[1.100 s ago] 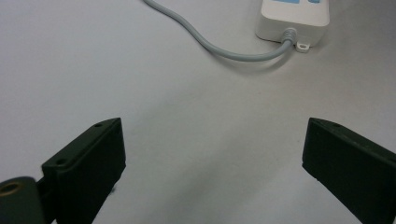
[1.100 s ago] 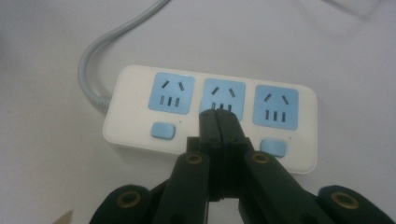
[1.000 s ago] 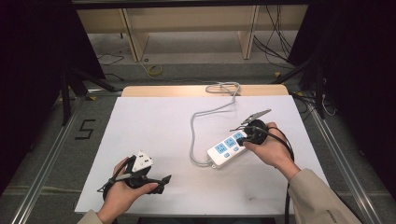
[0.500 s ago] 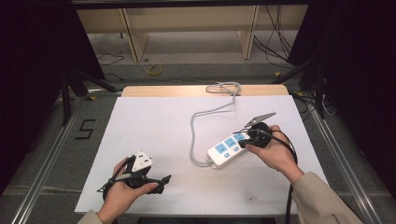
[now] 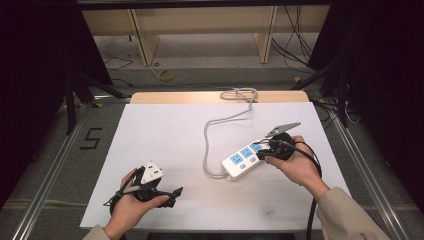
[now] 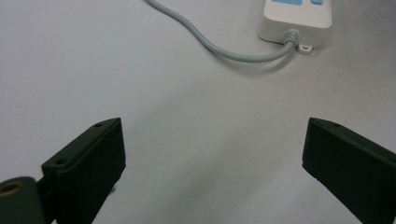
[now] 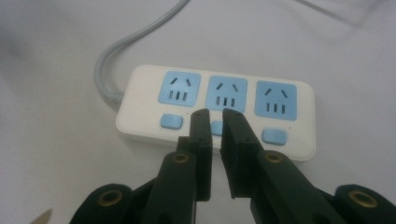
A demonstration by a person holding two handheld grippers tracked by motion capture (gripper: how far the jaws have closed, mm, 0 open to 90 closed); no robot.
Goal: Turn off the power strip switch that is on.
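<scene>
Your right gripper (image 7: 215, 112) hovers at the power strip's (image 7: 140, 88) middle switch (image 7: 216, 128), jaws just opening to a narrow gap, empty; your left gripper (image 6: 212, 158) gapes wide, empty.

The white plastic power strip with blue sockets (image 7: 215, 109) looks smooth and slightly glossy; the white paper sheet (image 5: 165, 135) looks matt.
</scene>
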